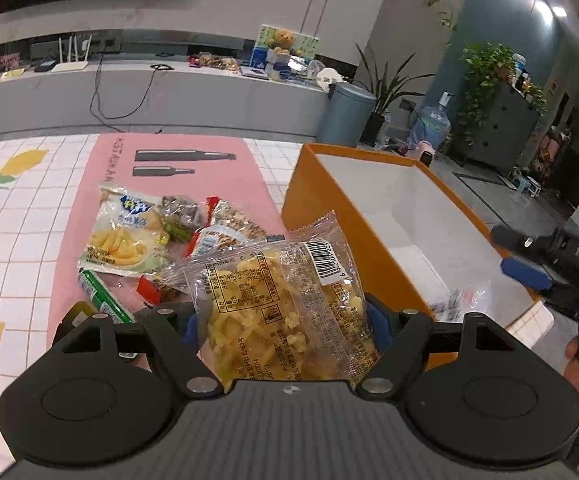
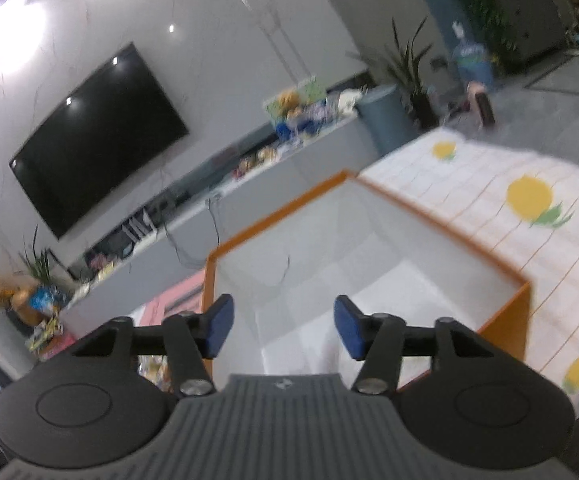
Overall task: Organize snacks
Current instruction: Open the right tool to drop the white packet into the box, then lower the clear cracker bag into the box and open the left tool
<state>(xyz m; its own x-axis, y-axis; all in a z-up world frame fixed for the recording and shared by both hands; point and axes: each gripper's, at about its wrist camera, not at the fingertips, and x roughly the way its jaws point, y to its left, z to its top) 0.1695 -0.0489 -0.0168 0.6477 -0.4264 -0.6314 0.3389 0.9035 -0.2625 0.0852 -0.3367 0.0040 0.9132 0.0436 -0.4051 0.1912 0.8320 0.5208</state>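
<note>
My left gripper (image 1: pixel 285 322) is shut on a clear bag of yellow chips (image 1: pixel 285 300), held above the table just left of the orange box (image 1: pixel 313 200). A pile of snack packets (image 1: pixel 149 240) lies on the pink mat (image 1: pixel 97 184) beyond it. The orange box has a white inside with a clear wrapper at its bottom (image 1: pixel 457 300). My right gripper (image 2: pixel 283 330) is open and empty, tilted over the near rim of the orange box (image 2: pixel 409 208). It also shows at the right edge of the left wrist view (image 1: pixel 525 270).
The table has a white grid cloth with lemon prints (image 1: pixel 17 208). Behind it run a grey bench (image 1: pixel 169 92), a wall TV (image 2: pixel 97 140), a grey bin (image 1: pixel 347 114) and potted plants (image 1: pixel 489 76).
</note>
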